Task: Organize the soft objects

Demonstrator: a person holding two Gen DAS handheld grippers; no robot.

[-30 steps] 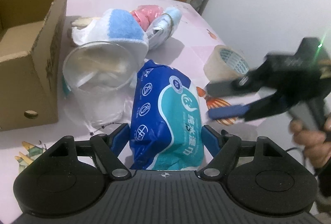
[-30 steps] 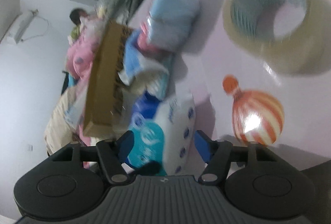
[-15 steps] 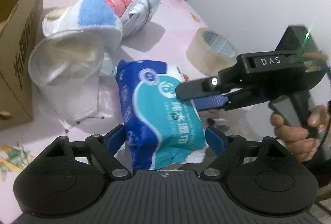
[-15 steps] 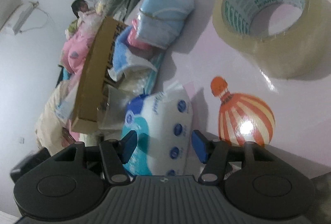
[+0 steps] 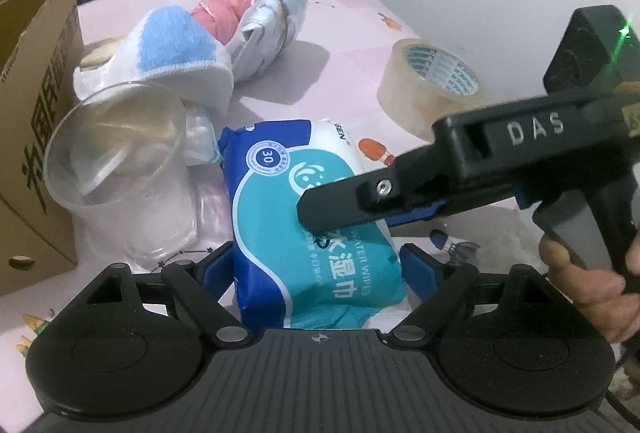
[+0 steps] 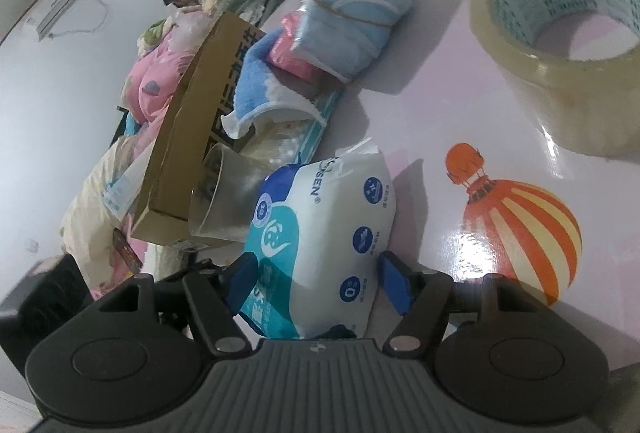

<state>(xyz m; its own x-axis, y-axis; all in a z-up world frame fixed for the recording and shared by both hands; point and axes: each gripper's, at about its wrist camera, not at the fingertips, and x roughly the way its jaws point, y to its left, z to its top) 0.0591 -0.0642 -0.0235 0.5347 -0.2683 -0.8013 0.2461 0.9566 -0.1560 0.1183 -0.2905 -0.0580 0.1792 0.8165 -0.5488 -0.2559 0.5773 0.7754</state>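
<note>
Pink table (image 5: 344,45) carries a wipes pack (image 5: 316,217) beside a clear cup (image 5: 120,169); left gripper (image 5: 316,265) straddles it wide, right gripper (image 6: 316,273) opening around it.

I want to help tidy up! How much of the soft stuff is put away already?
Nothing looks put away yet. The wet wipes pack lies on the table between the left gripper fingers, not squeezed; the right gripper straddles it too, its jaws opening. The blue towel, pink bundle and mask bundle wait beside the cardboard box.
</note>
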